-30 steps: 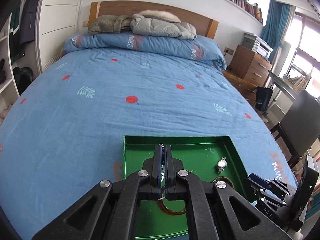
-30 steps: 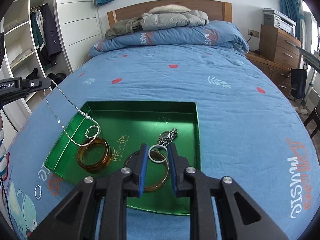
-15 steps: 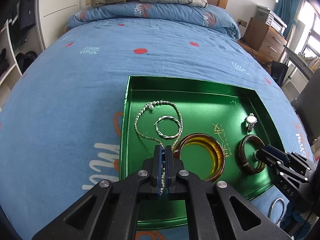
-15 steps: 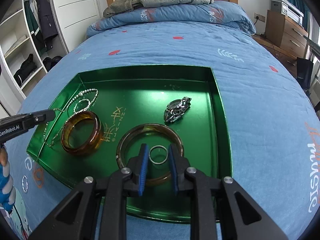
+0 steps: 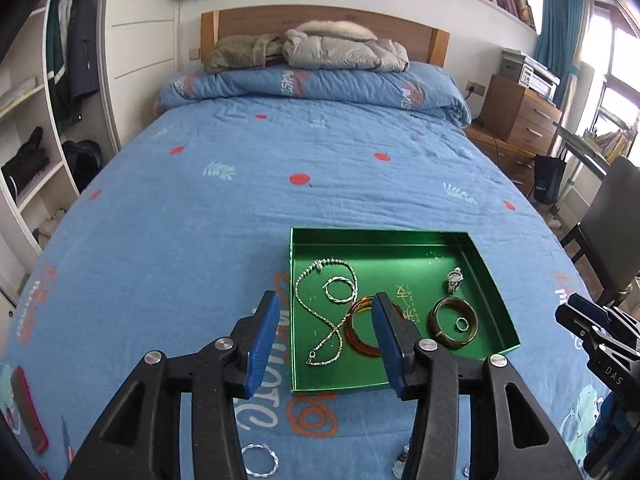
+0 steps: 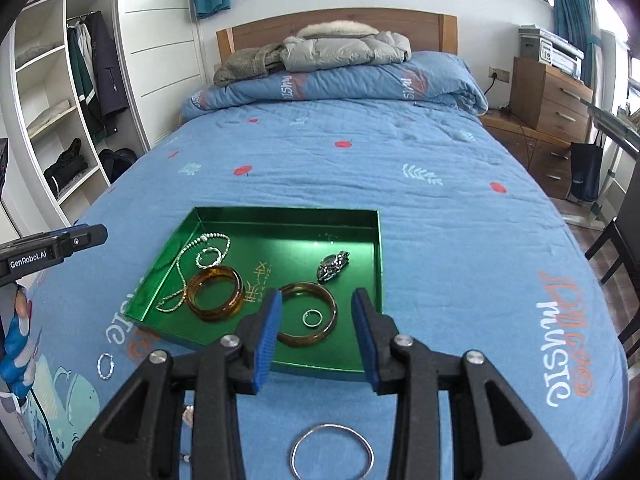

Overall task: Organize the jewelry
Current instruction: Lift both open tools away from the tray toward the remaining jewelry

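A blue bedspread fills both views, with a green tray at lower centre of each frame holding most of the jewelry. Both grippers hover above the tray's near edge, empty: the left gripper has its jaws spread wide with nothing between them, and the right gripper is likewise released.

Inside the tray, from largest to smallest: a silver chain necklace looped along the left side, an amber bangle touching it, a darker bangle toward the right, a wristwatch near the far right wall, a twisted silver bracelet inside the necklace's loop, and a small ring lying within the darker bangle.

Pieces remain on the bedspread: a thin silver bangle at the bottom centre of the right wrist view, and a twisted silver hoop at the bottom of the left wrist view, both just in front of the tray.

The step in hand appears to be fetching these strays. Doing it well likely means lowering each open gripper straight down over a hoop's rim, pinching the metal only, not the soft fabric, then lifting clear of the tray wall before release.
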Tool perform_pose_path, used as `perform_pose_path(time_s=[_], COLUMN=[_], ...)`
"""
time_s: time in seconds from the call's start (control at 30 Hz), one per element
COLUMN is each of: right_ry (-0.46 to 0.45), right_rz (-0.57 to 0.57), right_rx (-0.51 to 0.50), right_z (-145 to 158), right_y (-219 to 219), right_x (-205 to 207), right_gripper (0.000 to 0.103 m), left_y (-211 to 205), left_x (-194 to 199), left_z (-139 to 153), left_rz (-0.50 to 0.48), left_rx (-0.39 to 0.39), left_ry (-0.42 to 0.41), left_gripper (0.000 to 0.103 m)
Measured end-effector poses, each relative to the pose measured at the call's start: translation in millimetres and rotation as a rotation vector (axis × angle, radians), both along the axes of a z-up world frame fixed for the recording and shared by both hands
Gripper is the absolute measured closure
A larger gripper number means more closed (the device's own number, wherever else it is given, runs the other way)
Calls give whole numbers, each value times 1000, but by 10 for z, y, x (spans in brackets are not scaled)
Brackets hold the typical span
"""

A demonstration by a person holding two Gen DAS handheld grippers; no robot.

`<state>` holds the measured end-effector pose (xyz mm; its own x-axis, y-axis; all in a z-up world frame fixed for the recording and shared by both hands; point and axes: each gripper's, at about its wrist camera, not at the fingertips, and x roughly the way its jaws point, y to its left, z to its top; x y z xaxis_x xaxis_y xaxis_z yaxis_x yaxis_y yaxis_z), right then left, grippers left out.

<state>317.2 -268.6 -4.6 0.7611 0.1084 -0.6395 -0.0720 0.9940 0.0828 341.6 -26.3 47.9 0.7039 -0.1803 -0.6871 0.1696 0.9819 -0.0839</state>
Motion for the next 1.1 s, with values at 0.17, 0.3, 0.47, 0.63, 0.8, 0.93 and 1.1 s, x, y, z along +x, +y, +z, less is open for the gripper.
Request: perform_pose_path(time_s=[0.17,0.3,0.47,0.63,0.8,0.93,1.1], right_ry=[-79,-137,-183,-185,-186,-193,-198], right_rz=[0,7,24,40,32,32,25], right_rx=[-6,4,15,10,11,23,28], right_z=[476,760,940,908,857,827,781], right_y=[-24,-20,50,153,200,235,276], right_x=[-585,-1084,-1711,-2249,-2677,-2981,-3285], right_gripper=[68,68,68,68,67,66,64], left_y=[132,228,314,279,209,171,184], left_x=[-548,-1021,-1651,-2187,-2634,-2958,-3347], left_z=[409,580,621,475,417,417,454], left_rz=[8,28,54,64,64,68,73], left_rx=[-4,4,5,54,53,66,69], left_ry=[-73,-107,-143,-156,-175,-198,-247], left_gripper=[46,46,44,39,37,36,30])
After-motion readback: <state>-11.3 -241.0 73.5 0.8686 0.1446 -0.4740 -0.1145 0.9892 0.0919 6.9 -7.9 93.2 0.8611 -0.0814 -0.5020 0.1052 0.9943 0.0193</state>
